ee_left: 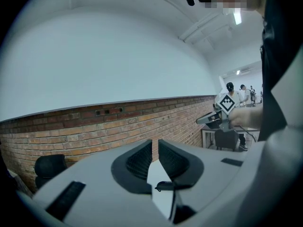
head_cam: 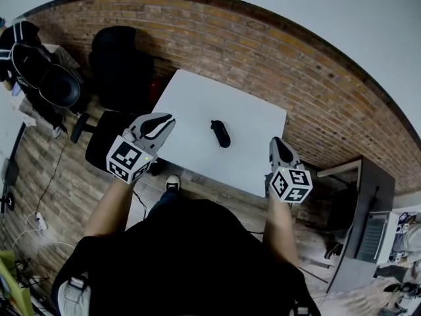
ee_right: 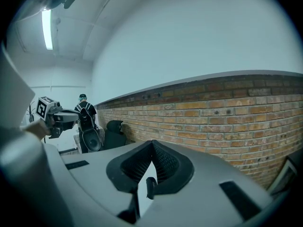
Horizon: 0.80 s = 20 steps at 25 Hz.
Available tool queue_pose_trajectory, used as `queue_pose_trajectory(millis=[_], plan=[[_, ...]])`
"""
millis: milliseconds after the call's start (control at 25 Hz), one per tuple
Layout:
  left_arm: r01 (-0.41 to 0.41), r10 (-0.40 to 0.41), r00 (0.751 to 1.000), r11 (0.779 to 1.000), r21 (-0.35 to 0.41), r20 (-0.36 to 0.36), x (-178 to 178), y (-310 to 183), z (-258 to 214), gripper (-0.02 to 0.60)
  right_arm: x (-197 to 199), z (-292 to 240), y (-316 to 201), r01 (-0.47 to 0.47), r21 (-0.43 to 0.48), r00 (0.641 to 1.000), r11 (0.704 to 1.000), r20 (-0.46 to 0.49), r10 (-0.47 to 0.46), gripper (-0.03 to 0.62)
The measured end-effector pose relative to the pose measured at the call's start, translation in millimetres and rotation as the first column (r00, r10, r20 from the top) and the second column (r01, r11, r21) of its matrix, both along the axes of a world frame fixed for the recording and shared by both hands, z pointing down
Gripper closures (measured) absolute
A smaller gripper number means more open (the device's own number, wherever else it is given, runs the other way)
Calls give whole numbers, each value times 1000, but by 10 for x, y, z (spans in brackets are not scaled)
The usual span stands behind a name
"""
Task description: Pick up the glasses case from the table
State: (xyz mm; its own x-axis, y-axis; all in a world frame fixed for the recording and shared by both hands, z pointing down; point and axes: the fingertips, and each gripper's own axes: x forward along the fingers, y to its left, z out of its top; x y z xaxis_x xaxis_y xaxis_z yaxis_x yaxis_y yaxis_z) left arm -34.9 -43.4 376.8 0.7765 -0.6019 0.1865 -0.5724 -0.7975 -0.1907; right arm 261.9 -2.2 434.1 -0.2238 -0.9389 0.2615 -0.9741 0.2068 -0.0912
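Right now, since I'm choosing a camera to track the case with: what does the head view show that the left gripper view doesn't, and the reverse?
Only the head view: the whole white table from above, with the left gripper and right gripper held either side of the glasses case, neither touching it. Only the left gripper view: its own jaws close up, a narrow gap apart with nothing gripped, plus people far off. Both: the glasses case lying on the table, the right gripper, the brick wall and a black chair.
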Motion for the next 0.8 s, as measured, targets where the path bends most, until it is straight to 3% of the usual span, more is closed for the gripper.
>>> queue_pose_trajectory(millis=[800], plan=[[-18, 18, 1000, 1000, -18, 11, -91, -341, 97, 557, -96, 101, -213, -19, -31, 1000, 999, -3, 19, 577]])
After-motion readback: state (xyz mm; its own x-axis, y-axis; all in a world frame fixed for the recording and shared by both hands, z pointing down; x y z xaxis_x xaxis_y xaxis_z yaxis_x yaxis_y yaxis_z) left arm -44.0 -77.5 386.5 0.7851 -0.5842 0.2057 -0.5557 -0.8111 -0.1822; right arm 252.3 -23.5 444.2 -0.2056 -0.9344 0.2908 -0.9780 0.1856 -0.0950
